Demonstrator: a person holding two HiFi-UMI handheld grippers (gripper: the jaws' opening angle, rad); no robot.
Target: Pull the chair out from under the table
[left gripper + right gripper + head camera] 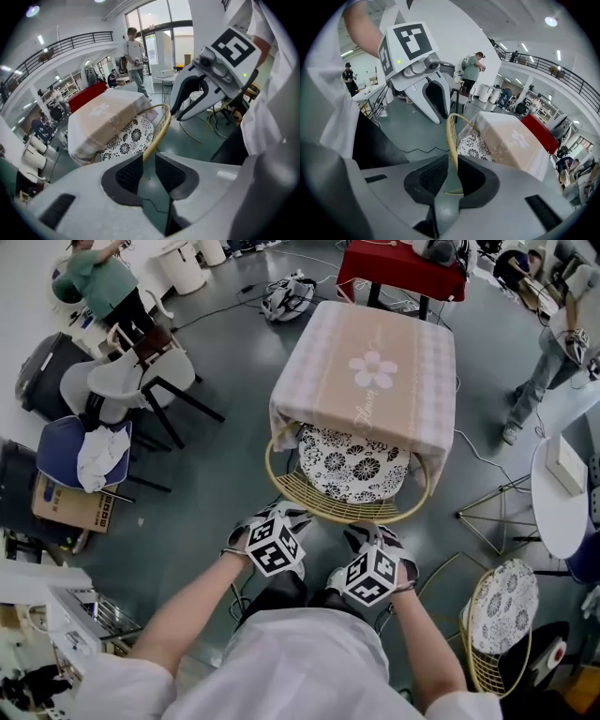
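Straddling the near rim (pixel 323 507) of the chair (pixel 352 465), left gripper (pixel 149 161) with jaws moderately apart, not pressing it, chair seat at centre tucked under the near edge of the table (pixel 375 371), right gripper (pixel 453 171) alongside, jaws narrowly apart, rim loose between them

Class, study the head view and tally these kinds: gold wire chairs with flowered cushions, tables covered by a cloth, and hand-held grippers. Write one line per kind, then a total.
Gold wire chairs: 2, the chair at the pink table and the chair at lower right
Cloth-covered tables: 2, the pink table and the red table
Grippers: 2, the left gripper and the right gripper
Total: 6
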